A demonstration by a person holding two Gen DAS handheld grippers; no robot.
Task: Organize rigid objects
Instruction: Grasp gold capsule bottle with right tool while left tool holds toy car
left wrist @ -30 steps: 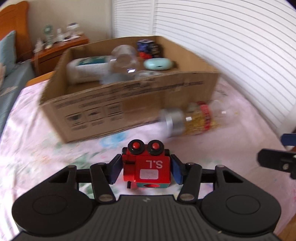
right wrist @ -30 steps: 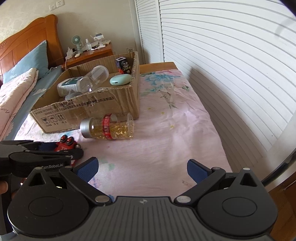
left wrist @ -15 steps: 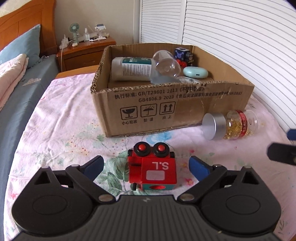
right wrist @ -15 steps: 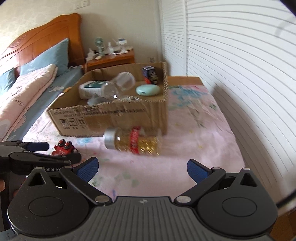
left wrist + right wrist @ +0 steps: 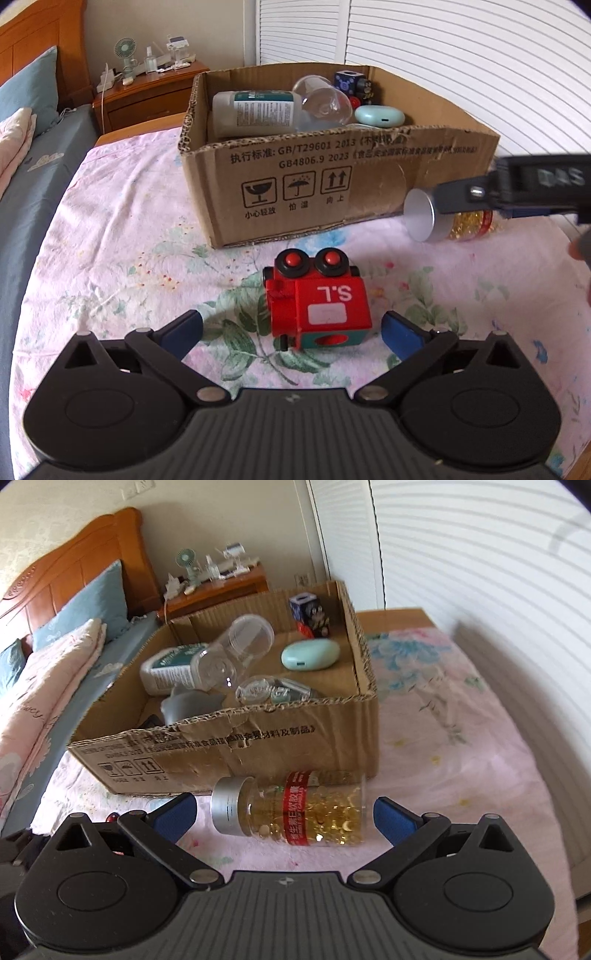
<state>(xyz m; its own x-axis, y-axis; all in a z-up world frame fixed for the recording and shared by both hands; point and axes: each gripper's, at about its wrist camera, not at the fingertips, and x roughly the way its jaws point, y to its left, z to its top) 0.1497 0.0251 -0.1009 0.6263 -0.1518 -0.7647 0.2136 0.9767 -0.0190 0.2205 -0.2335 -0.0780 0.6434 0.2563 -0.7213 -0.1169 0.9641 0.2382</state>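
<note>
A red toy train block point(image 5: 317, 299) marked "S.L" sits on the floral sheet between the wide-open fingers of my left gripper point(image 5: 291, 330), not touched. A clear bottle of yellow capsules point(image 5: 295, 810) with a silver cap lies on its side in front of the cardboard box point(image 5: 258, 738). My right gripper point(image 5: 284, 814) is open with a finger on each side of the bottle. In the left wrist view the bottle point(image 5: 439, 218) lies at the right, partly hidden by the right gripper's finger point(image 5: 517, 184). The box point(image 5: 332, 184) holds several items.
In the box lie a white bottle point(image 5: 170, 668), clear jars point(image 5: 236, 646), a mint case point(image 5: 310, 653) and a dark cube point(image 5: 310, 613). A nightstand point(image 5: 147, 88) stands behind. Pillows and a blanket point(image 5: 44, 672) lie at the left. A white slatted door point(image 5: 480, 572) stands at the right.
My left gripper opened and let go of the red train block, which now rests on the sheet. My right gripper moved forward to straddle the capsule bottle.
</note>
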